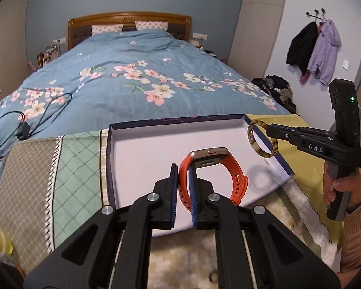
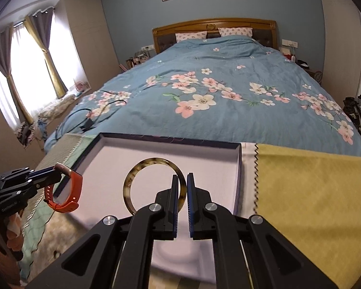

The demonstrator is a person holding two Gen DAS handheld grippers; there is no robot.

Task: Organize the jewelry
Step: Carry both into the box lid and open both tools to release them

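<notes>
Currently held, item one: orange watch (image 1: 211, 175), its strap pinched between my left tongs (image 1: 183, 168), hanging above the white floor of the open box (image 1: 142, 144), toward its near side.

Item two: tortoiseshell bangle (image 2: 154, 185), rim pinched between my right tongs (image 2: 183, 180), held upright over the same box near its right wall.

Support: the box rests on patterned cloths, green check (image 1: 79, 168) to its left and yellow cloth (image 2: 312, 192) to its right. I cannot see whether a desk lies beneath them. The bed (image 1: 132, 77) lies beyond.

Step in hand, as I judge it: set both pieces into the box. To do it well, I lower each piece until it touches the floor before spreading the tongs, so neither drops or rolls. I keep the watch left and the bangle right, well apart, so the hard rim does not strike the watch face. I tip the bangle flat first, since on edge it would likely roll.

View notes: the left wrist view shows the bangle's shadow on the box floor, telling me the bangle is clear of the floor, and my right hand (image 1: 341, 190) on its grip. The right wrist view shows the bangle's full ring, the window and curtains (image 2: 36, 60).
</notes>
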